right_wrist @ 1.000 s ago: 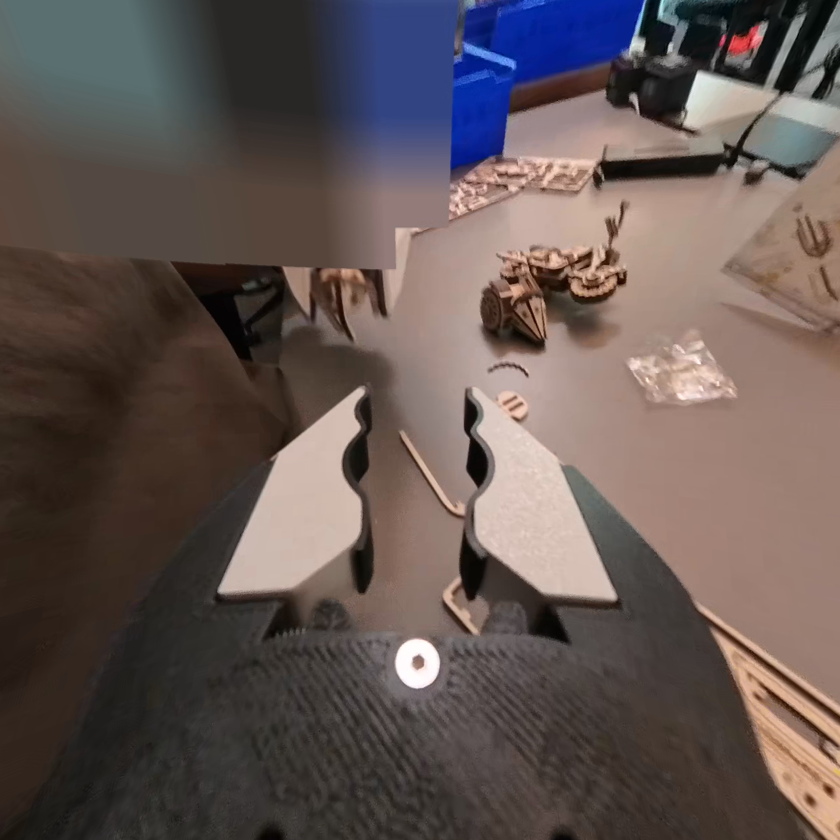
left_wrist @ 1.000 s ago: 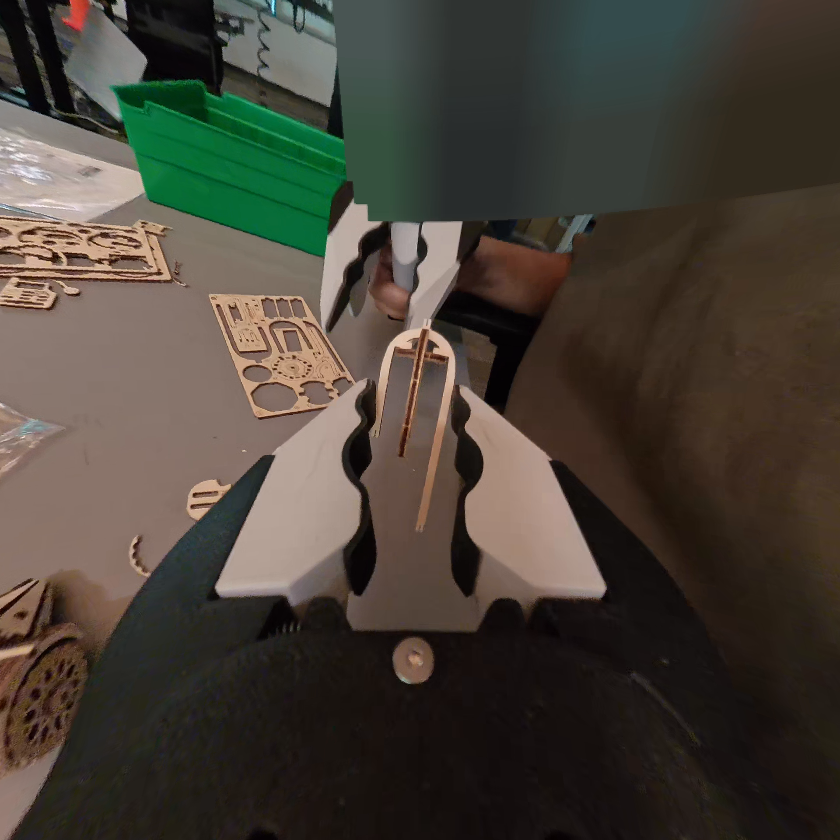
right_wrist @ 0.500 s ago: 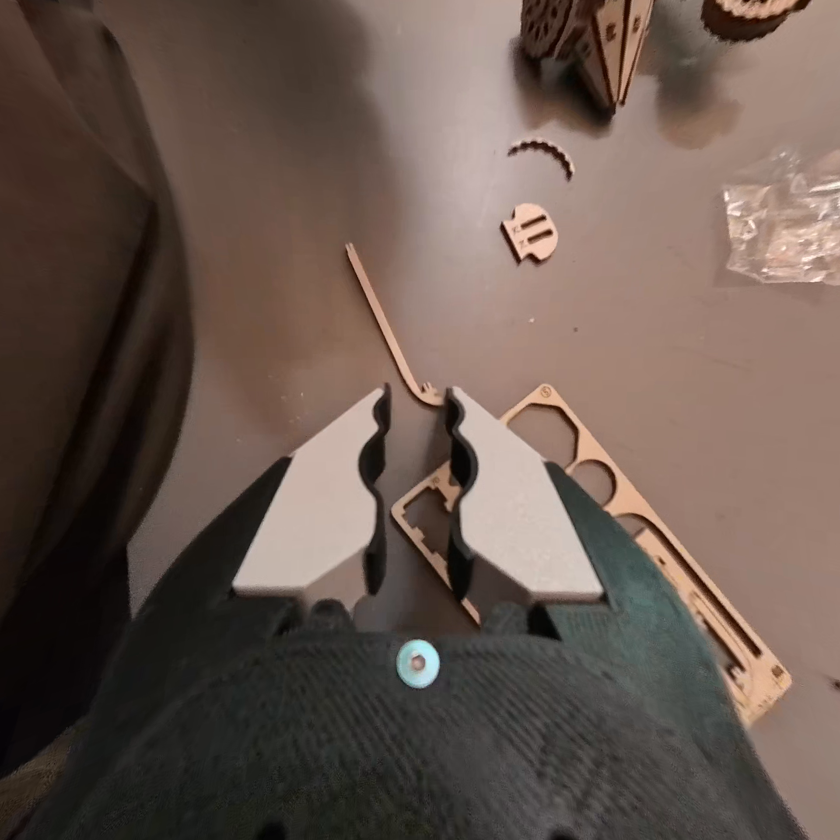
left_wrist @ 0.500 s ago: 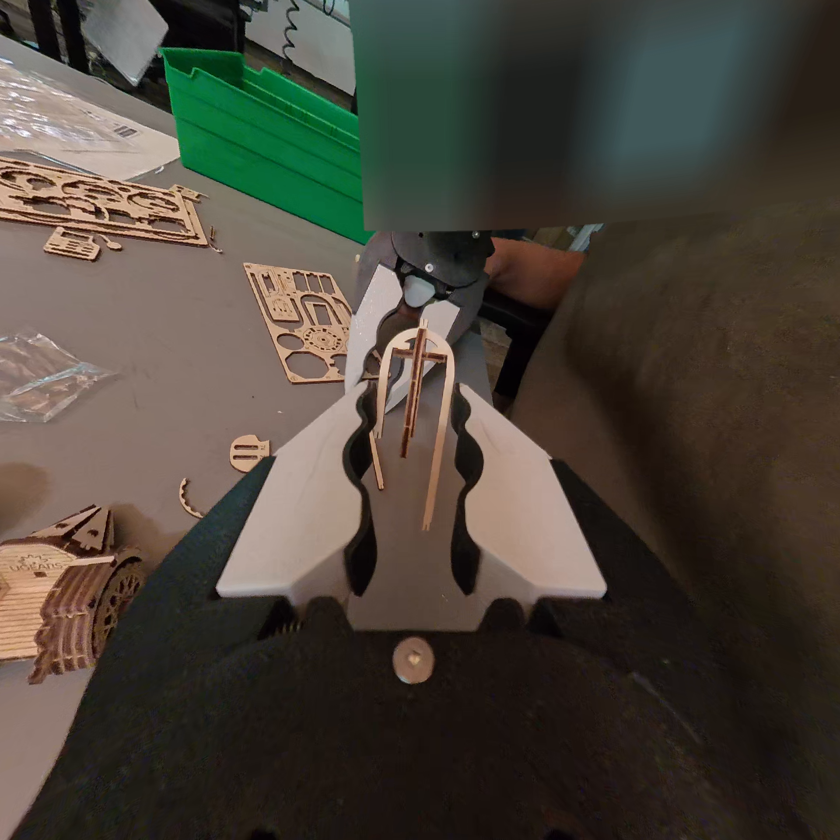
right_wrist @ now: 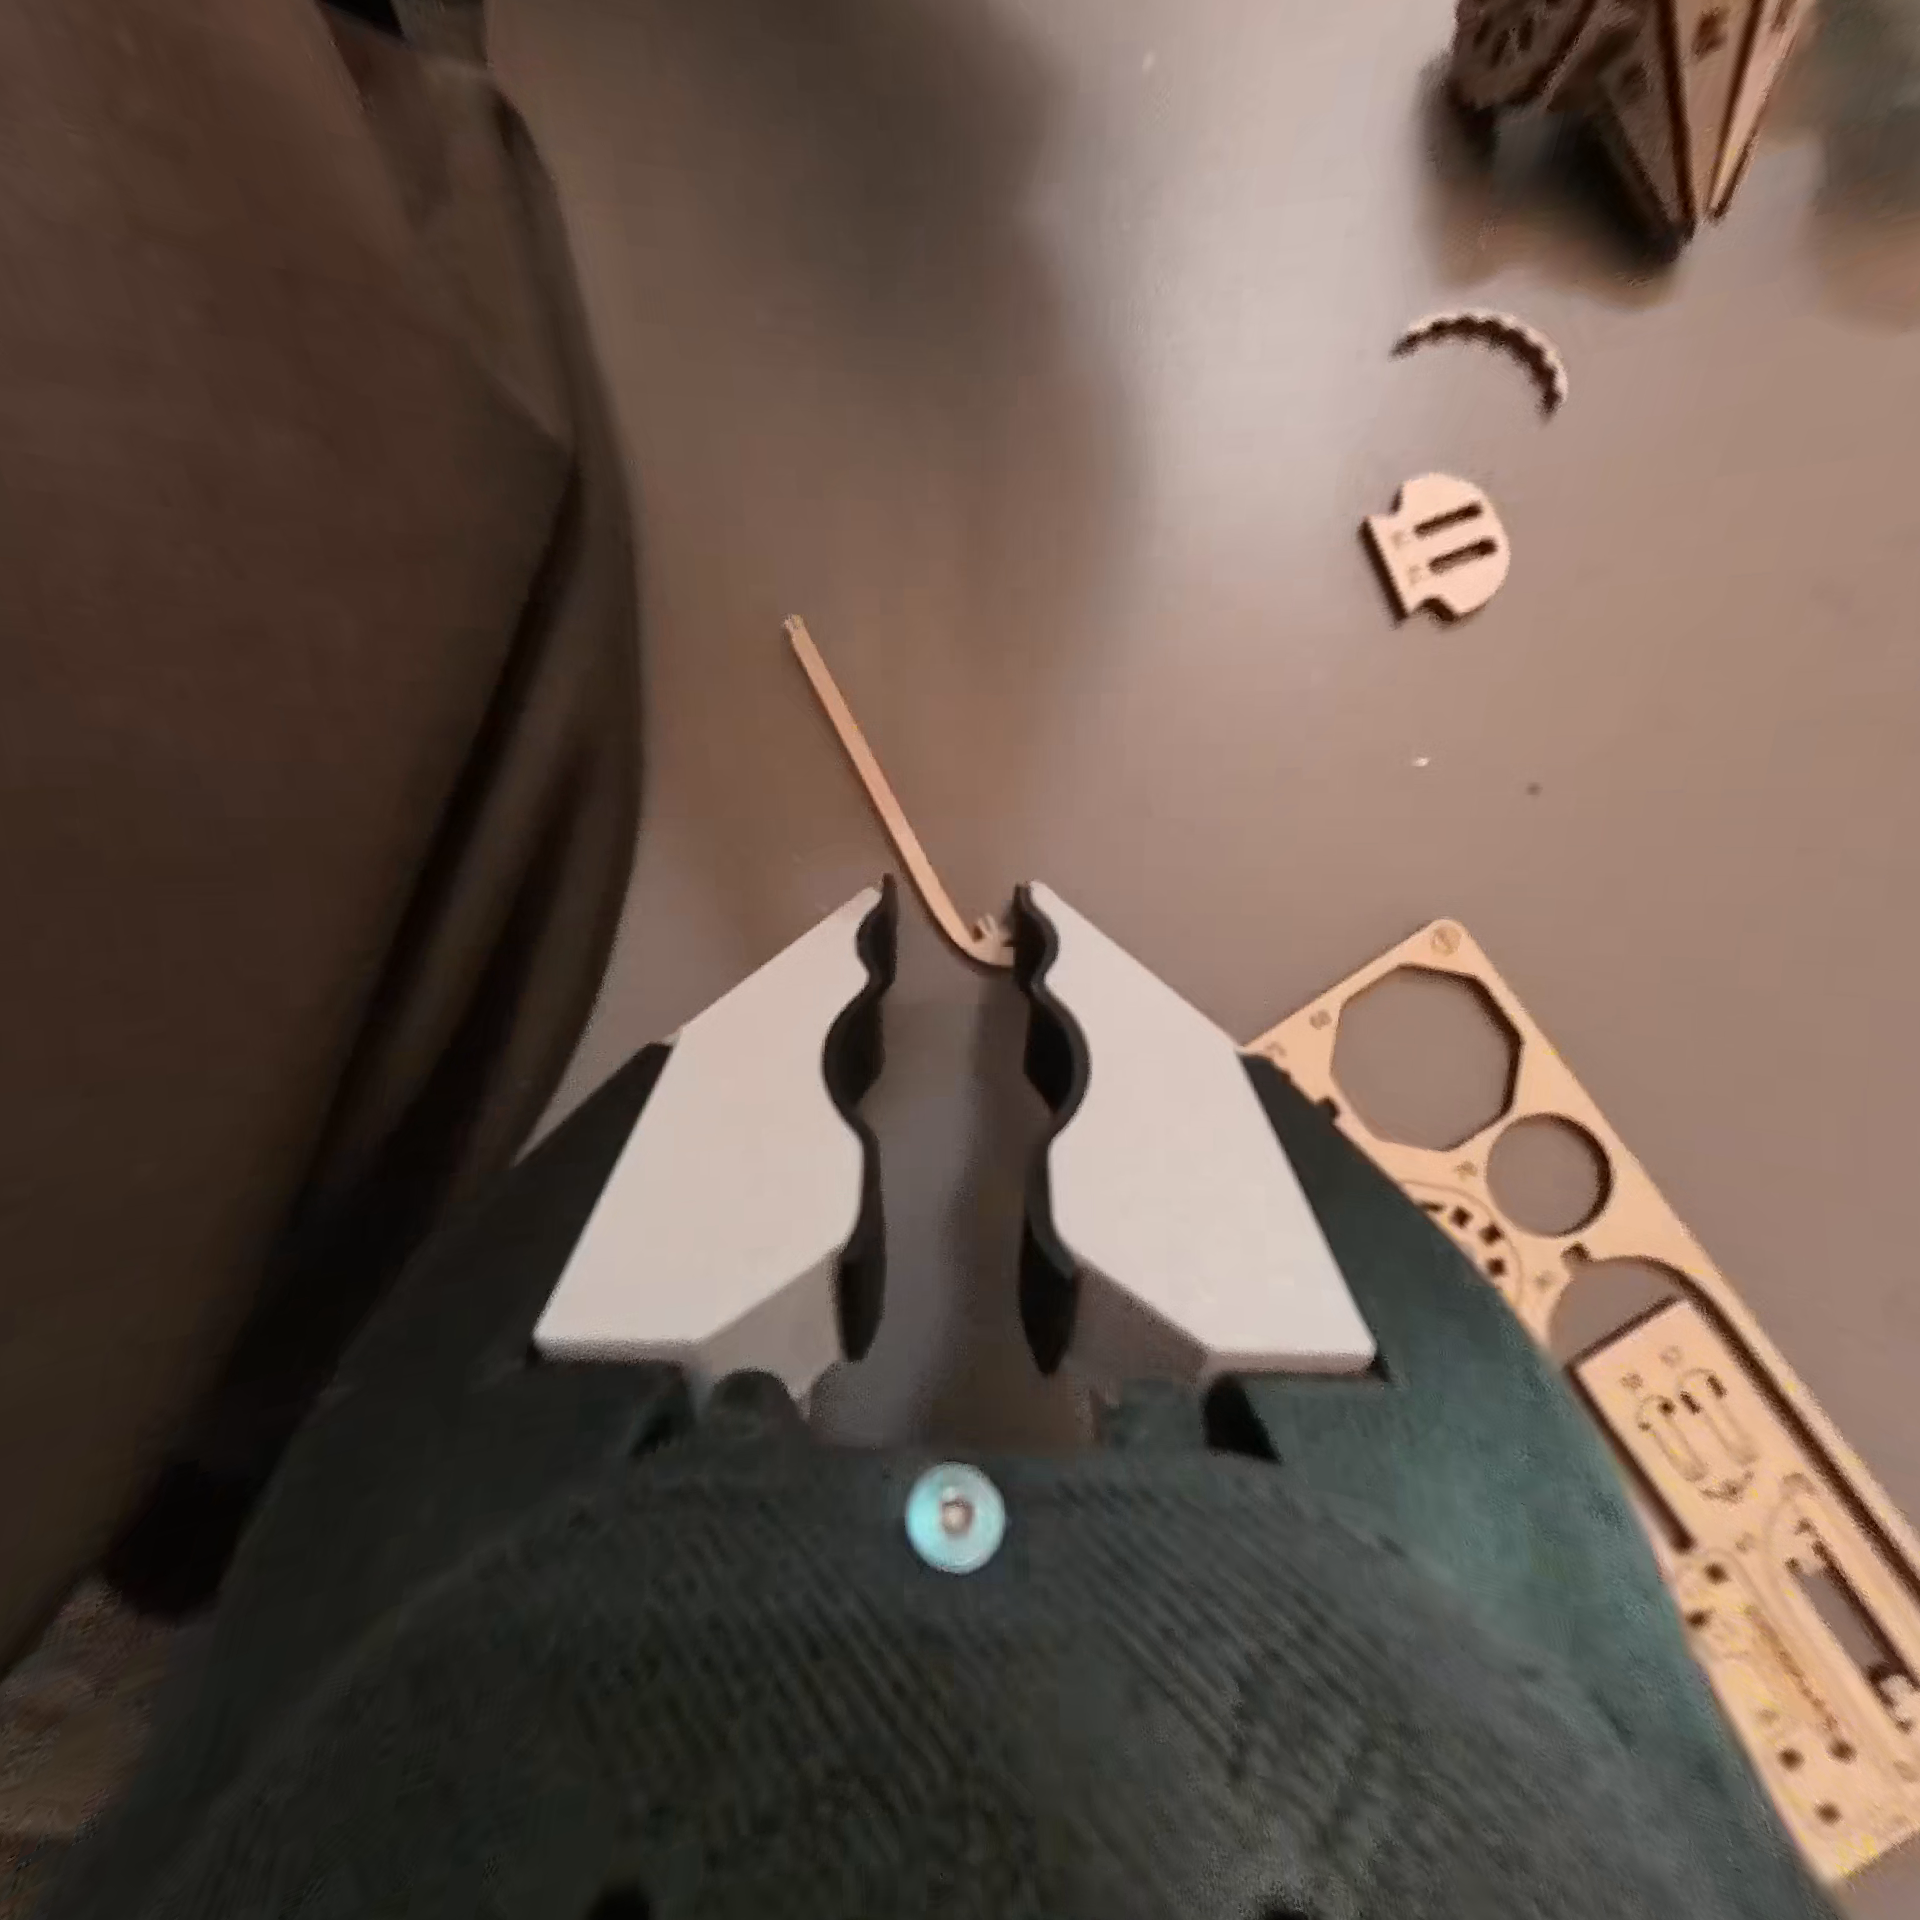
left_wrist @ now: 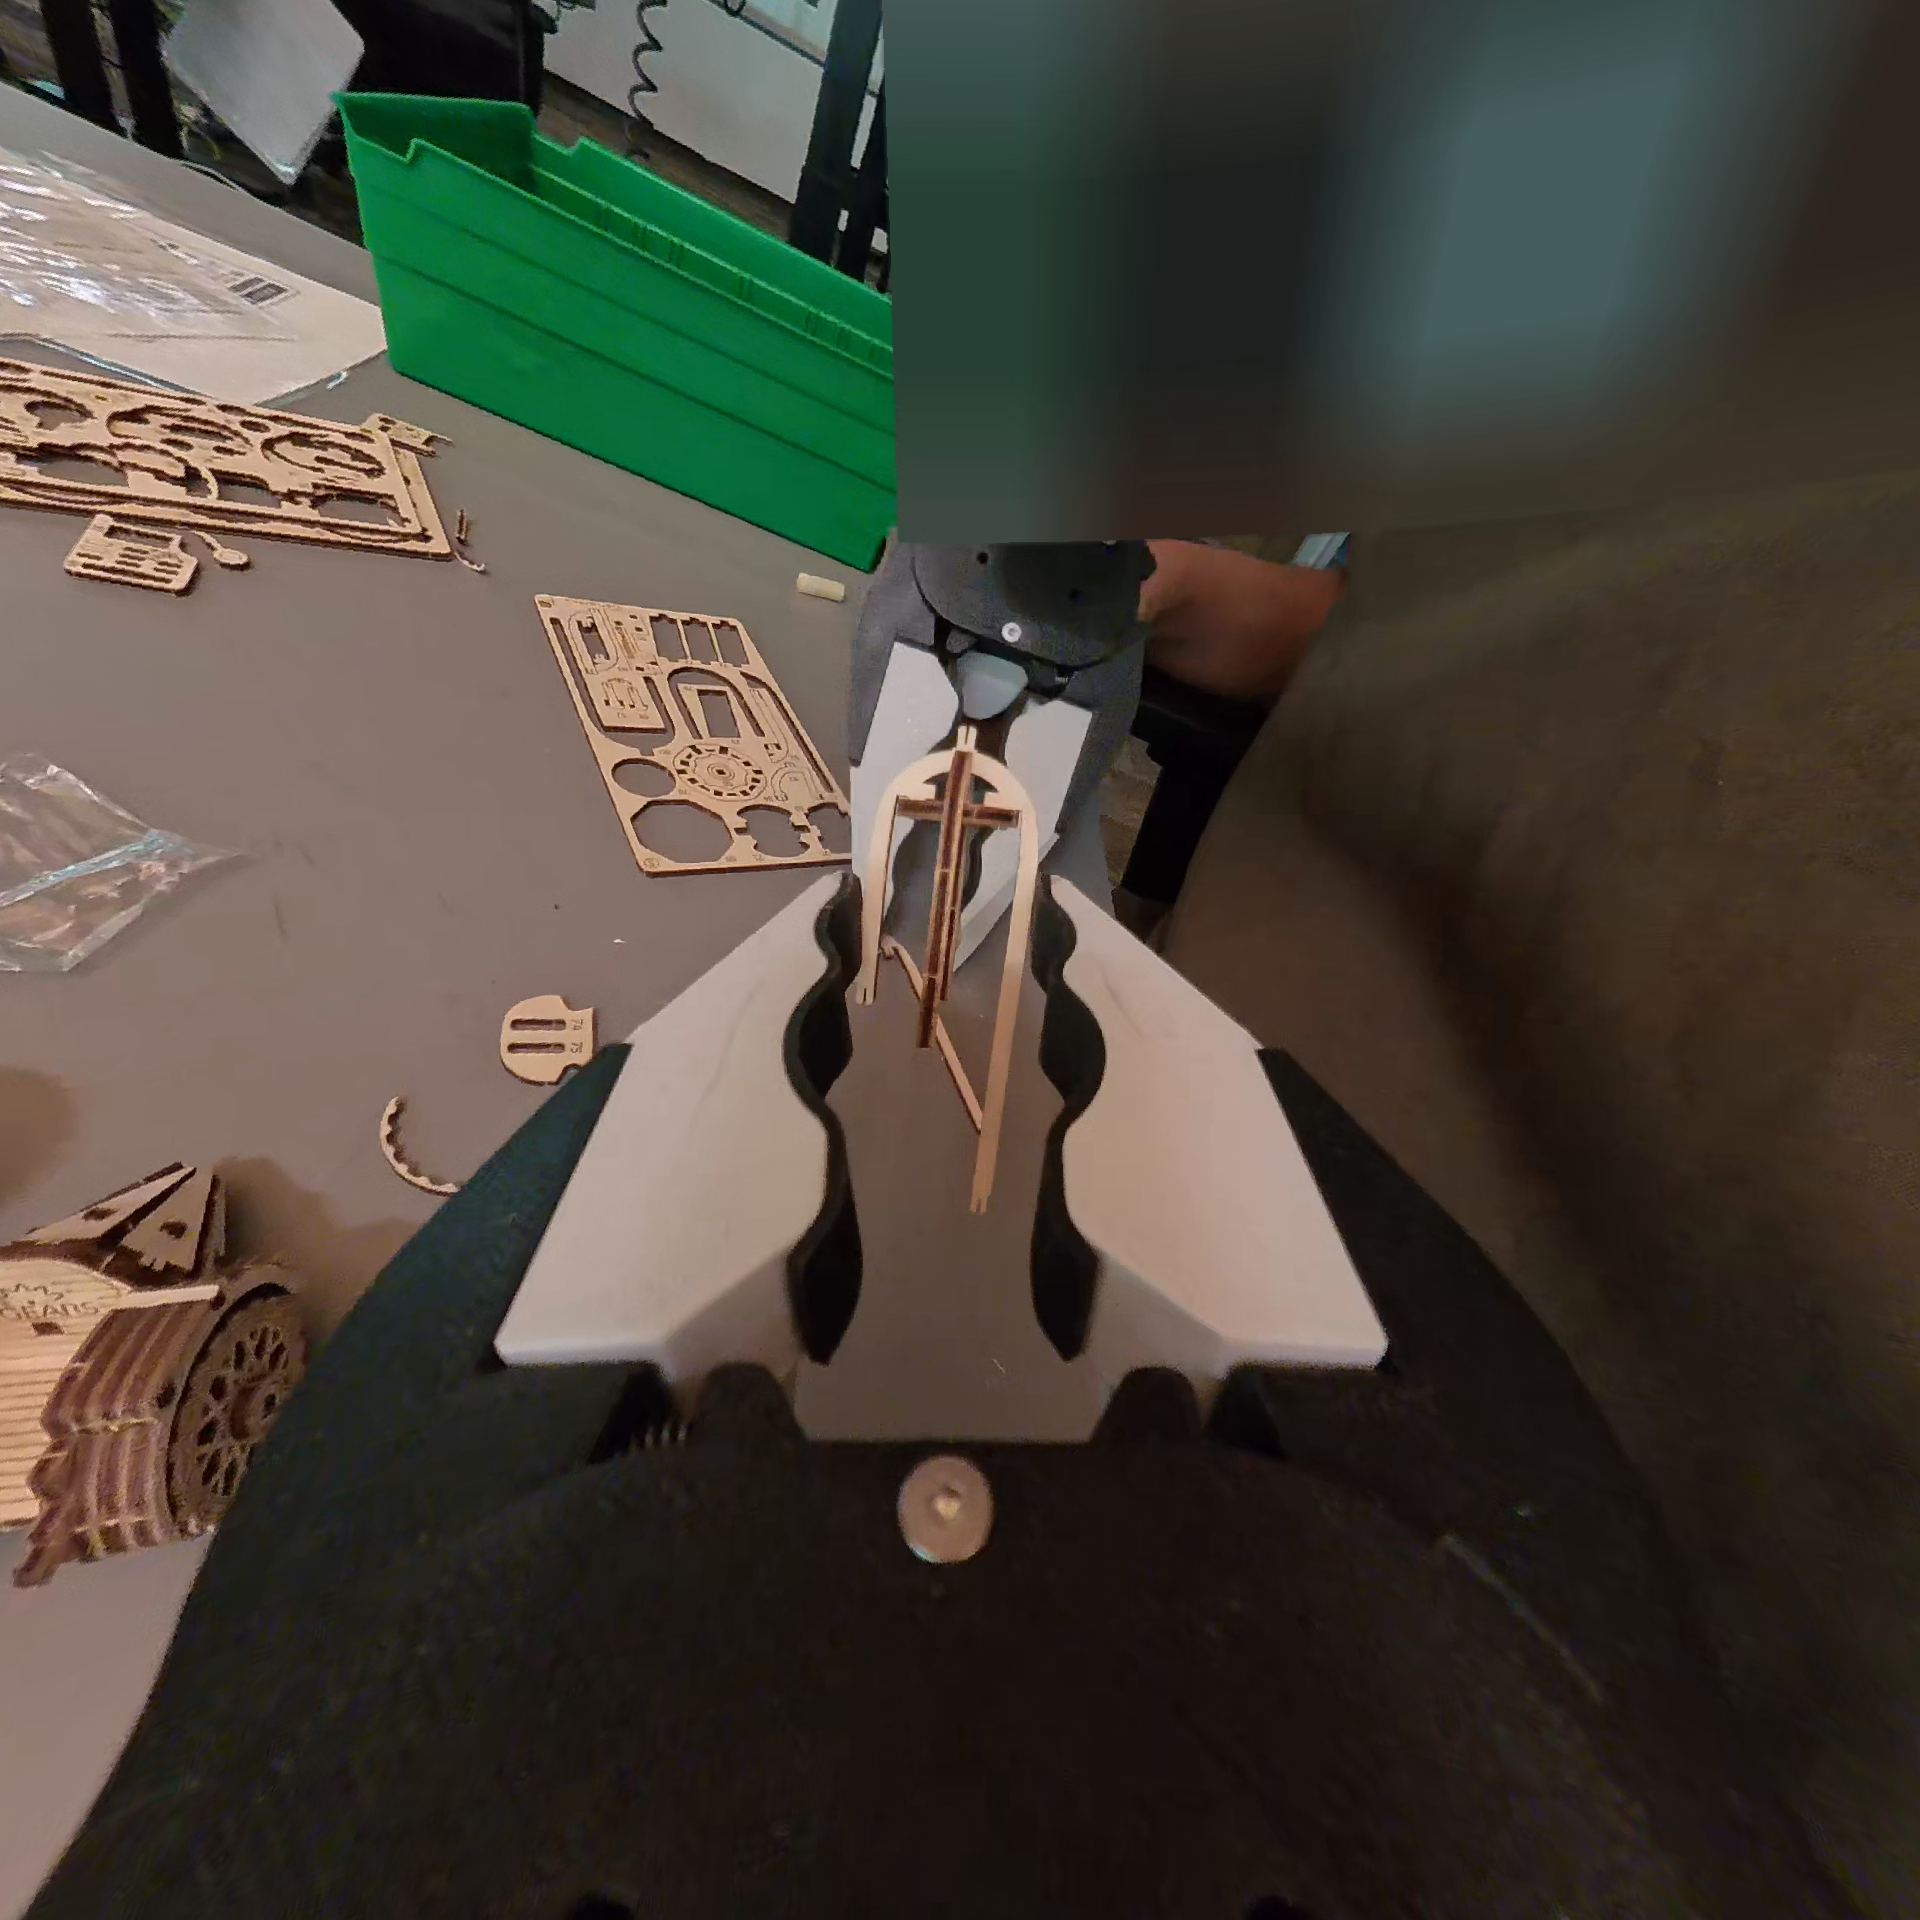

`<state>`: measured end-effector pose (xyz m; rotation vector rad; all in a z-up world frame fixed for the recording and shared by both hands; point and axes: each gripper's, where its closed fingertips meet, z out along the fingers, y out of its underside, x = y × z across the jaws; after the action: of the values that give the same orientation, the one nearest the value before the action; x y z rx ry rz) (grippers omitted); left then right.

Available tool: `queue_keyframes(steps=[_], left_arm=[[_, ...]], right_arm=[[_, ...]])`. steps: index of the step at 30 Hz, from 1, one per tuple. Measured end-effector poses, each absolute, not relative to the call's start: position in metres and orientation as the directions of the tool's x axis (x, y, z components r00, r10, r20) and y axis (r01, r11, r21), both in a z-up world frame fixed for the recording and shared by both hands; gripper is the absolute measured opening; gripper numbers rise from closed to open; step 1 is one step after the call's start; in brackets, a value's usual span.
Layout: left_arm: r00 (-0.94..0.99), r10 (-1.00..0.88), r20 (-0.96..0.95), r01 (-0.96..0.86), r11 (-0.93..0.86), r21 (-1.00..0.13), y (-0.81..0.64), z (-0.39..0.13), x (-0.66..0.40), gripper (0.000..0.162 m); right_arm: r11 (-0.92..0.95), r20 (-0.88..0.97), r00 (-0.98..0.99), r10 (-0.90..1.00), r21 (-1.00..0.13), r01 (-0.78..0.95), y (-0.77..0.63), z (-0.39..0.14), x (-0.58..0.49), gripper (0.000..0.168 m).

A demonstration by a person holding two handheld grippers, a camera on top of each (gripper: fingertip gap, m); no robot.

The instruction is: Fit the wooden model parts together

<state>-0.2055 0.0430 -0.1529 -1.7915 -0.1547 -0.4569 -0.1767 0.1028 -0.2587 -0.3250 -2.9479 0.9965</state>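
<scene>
My left gripper point(left_wrist: 945, 894) is shut on a pale arched wooden part point(left_wrist: 1008, 1029) with a dark cross piece point(left_wrist: 948, 831). It holds the part upright, with the arch's two legs against the fingertips. My right gripper point(right_wrist: 954, 904) points down at the grey table. Its jaws stand narrowly open around the hooked end of a thin curved wooden strip point(right_wrist: 862, 758) that lies flat. The hook touches the right fingertip. In the left wrist view the right gripper's fingers point(left_wrist: 1055, 769) show just behind the arch, and the strip point(left_wrist: 951, 1060) lies under it.
A green bin point(left_wrist: 623, 312) stands at the back. Punched part sheets point(left_wrist: 696, 727) point(right_wrist: 1558, 1247) lie on the table. So do a round slotted piece point(right_wrist: 1439, 551), a toothed arc point(right_wrist: 1475, 353), a plastic bag point(left_wrist: 73, 862) and a built wooden model point(left_wrist: 125, 1382). A person's brown clothing point(right_wrist: 260, 623) borders the table edge. Across from one pair of fingers to the other is roughly 12 cm.
My right gripper has tipped down to the table, come onto the strip's hooked end, and its jaws have narrowed. My left gripper still holds the arch and has shifted slightly.
</scene>
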Motion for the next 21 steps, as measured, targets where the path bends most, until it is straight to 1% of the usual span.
queue_keyframes(steps=[1,2,4,6,8,11,13,16,18,19,21], left_arm=[[0.914,-0.134,0.383,0.338,-0.273,-0.901,0.043,-0.153,-0.205,0.032],[0.914,-0.136,0.382,0.336,-0.275,-0.901,0.043,-0.153,-0.205,0.032],[0.916,-0.136,0.378,0.333,-0.271,-0.903,0.042,-0.152,-0.204,0.032],[0.916,-0.134,0.379,0.336,-0.265,-0.904,0.041,-0.15,-0.205,0.032],[0.916,-0.128,0.38,0.339,-0.258,-0.905,0.04,-0.149,-0.206,0.032],[0.917,-0.115,0.382,0.343,-0.263,-0.902,0.039,-0.15,-0.207,0.032],[0.92,-0.101,0.378,0.34,-0.273,-0.9,0.039,-0.153,-0.209,0.032],[0.928,-0.057,0.368,0.339,-0.279,-0.899,0.038,-0.156,-0.216,0.032],[0.927,-0.008,0.374,0.352,-0.318,-0.88,0.036,-0.166,-0.222,0.032],[0.93,0.019,0.367,0.348,-0.366,-0.863,0.035,-0.176,-0.224,0.032],[0.955,0.072,0.287,0.283,-0.509,-0.813,0.032,-0.202,-0.224,0.032]], right_arm=[[0.784,-0.019,-0.982,0.189,-0.599,0.163,0.102,-0.259,-0.177,0.012],[0.79,-0.004,-0.983,0.184,-0.595,0.15,0.102,-0.26,-0.178,0.002],[0.781,-0.038,-0.974,0.222,-0.591,0.201,0.1,-0.26,-0.179,0.002],[0.736,-0.144,-0.949,0.28,-0.603,0.309,0.096,-0.258,-0.18,0.002],[0.644,-0.295,-0.898,0.326,-0.626,0.439,0.088,-0.249,-0.182,0.002],[0.467,-0.501,-0.81,0.305,-0.663,0.586,0.077,-0.221,-0.186,0.002],[0.359,-0.585,-0.764,0.273,-0.674,0.645,0.077,-0.202,-0.191,0.002],[0.239,-0.686,-0.692,0.224,-0.65,0.721,0.084,-0.184,-0.196,0.002],[0.201,-0.712,-0.661,0.237,-0.63,0.75,0.092,-0.184,-0.201,0.002],[0.2,-0.709,-0.655,0.26,-0.624,0.755,0.097,-0.186,-0.204,0.002],[0.211,-0.693,-0.651,0.31,-0.618,0.758,0.106,-0.192,-0.209,0.002]])
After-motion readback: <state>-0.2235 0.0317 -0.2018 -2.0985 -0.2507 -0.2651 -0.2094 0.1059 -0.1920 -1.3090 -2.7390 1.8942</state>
